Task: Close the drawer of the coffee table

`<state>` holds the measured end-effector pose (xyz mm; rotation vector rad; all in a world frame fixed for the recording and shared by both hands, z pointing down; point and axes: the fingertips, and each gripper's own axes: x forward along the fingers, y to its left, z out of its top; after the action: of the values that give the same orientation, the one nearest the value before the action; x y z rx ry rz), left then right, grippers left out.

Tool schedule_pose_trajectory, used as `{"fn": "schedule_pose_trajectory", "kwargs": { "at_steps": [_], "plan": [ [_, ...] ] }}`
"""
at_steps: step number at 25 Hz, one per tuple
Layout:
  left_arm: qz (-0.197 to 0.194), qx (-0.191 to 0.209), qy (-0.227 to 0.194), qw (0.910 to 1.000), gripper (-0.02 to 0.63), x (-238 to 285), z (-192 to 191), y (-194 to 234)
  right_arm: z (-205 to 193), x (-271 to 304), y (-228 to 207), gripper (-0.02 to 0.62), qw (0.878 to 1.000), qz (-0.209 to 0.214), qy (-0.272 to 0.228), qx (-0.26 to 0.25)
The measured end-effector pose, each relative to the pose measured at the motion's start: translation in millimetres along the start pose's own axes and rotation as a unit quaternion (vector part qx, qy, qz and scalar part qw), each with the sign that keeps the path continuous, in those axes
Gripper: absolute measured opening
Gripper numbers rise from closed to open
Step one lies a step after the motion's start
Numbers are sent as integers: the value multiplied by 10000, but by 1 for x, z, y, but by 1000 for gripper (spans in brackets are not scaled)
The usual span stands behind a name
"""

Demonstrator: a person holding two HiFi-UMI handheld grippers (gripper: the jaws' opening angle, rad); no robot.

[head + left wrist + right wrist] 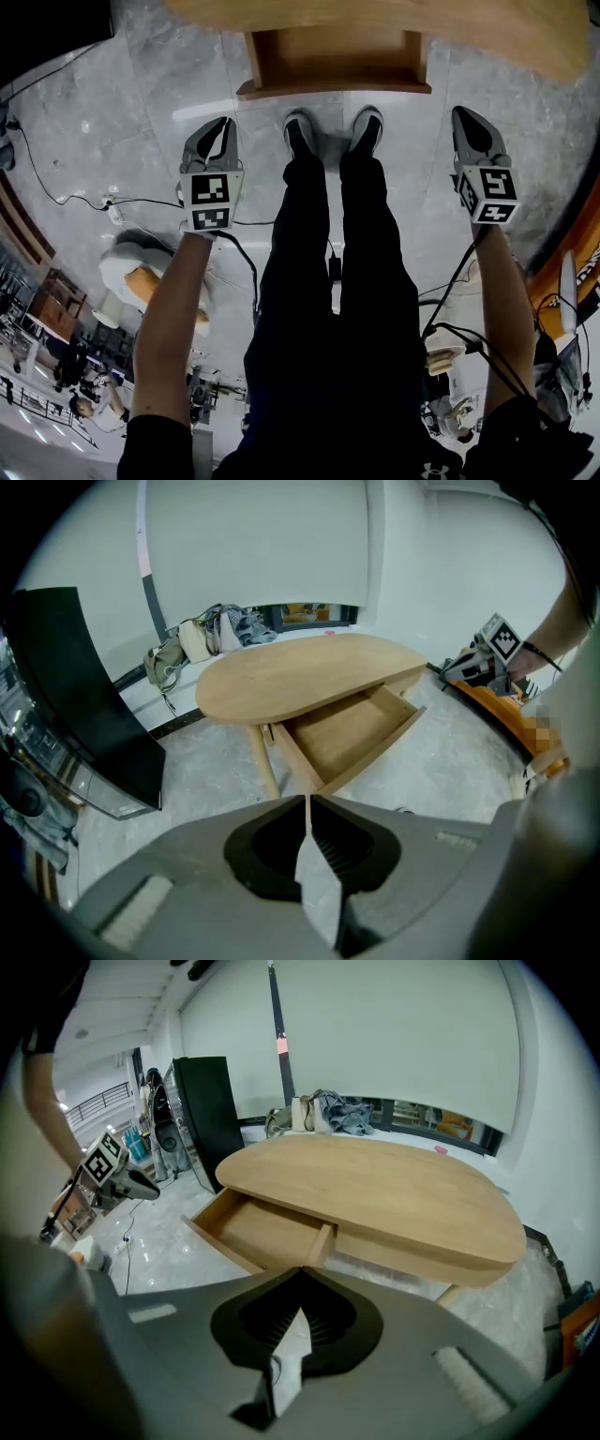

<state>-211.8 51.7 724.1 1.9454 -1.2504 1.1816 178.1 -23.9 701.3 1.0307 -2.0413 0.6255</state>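
Note:
The wooden coffee table (450,28) runs along the top of the head view, and its drawer (333,58) stands pulled out toward the person's shoes. The left gripper view shows the empty drawer (352,731) under the oval top (300,672). The right gripper view also shows the drawer (264,1227) below the top (403,1194). My left gripper (217,131) hangs over the floor left of the drawer, jaw tips together on nothing (307,801). Right of the drawer is my right gripper (466,120), also shut and empty (302,1271). Neither touches the drawer.
The person's legs and shoes (300,133) stand just before the drawer front. Cables (56,187) trail over the grey floor at left. A black cabinet (84,696) stands left of the table, and bags and clothes (220,630) lie by the wall. Orange equipment (497,705) sits at right.

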Motion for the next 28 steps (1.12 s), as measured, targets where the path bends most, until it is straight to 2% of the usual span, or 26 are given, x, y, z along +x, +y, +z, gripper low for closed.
{"fn": "schedule_pose_trajectory", "kwargs": {
  "at_steps": [5, 11, 12, 13, 15, 17, 20, 28],
  "plan": [
    [70, -117, 81, 9999, 20, 28, -16, 5, -13, 24, -4, 2, 10000, 29, -68, -49],
    [134, -83, 268, 9995, 69, 61, -41, 11, -41, 43, -9, 2, 9996, 81, -187, 178],
    [161, -11, 356, 9992, 94, 66, -46, 11, -47, 46, -10, 18, 9997, 87, -162, 166],
    [175, 59, 456, 9988, 117, 72, -51, 12, -52, 50, -10, 73, 9998, 96, -110, 105],
    [163, 111, 630, 9978, 155, 81, -59, 13, -61, 59, -9, 130, 9999, 119, 43, -104],
    [154, 57, 710, 9973, 160, 87, -62, 15, -70, 67, -6, 170, 9991, 172, 210, -340],
    [136, 28, 713, 9974, 160, 95, -59, 16, -80, 80, -1, 172, 9976, 273, 373, -506],
    [103, 162, 798, 9966, 160, 124, -55, 11, -87, 105, -2, 161, 9983, 342, 416, -233]
  ]
}}
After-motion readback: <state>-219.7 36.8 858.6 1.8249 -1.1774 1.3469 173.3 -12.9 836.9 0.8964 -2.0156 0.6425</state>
